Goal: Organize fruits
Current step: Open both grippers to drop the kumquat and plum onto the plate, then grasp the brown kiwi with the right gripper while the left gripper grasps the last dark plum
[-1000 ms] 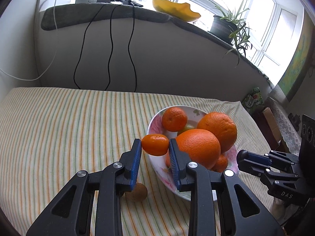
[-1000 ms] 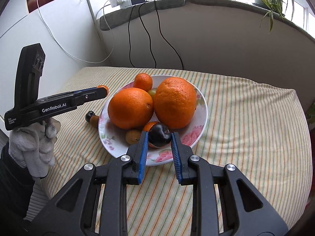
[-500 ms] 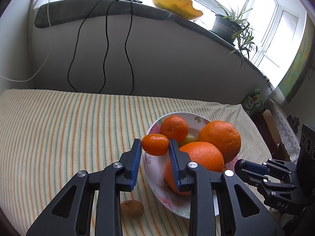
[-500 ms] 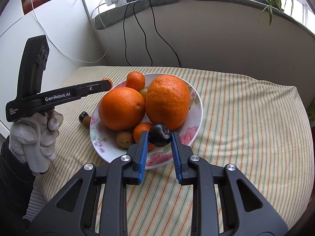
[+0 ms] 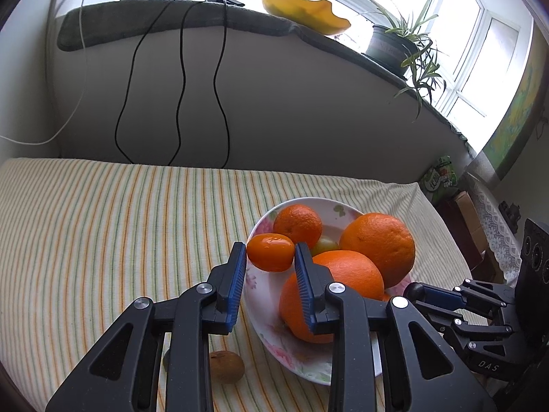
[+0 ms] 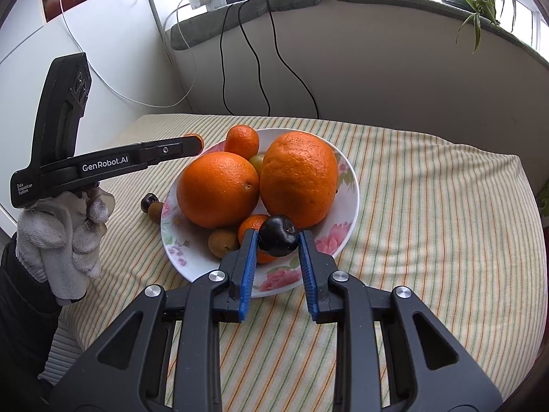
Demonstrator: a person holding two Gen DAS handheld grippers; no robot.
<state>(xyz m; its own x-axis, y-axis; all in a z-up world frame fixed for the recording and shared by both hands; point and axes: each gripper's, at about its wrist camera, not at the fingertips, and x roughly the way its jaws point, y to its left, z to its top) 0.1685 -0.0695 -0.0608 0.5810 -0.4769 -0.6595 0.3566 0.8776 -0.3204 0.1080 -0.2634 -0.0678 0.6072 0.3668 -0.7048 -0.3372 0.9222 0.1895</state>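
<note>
Fruit already fills much of the white floral-rimmed plate: two large oranges, smaller mandarins, a brown longan. Left on the striped cloth just outside the plate's left rim are a small brown round fruit and a dark cherry, so the sorting looks mostly done. The left gripper is clamped on a small orange mandarin above that same rim. The right gripper pinches a dark purple plum over the plate's near edge.
</note>
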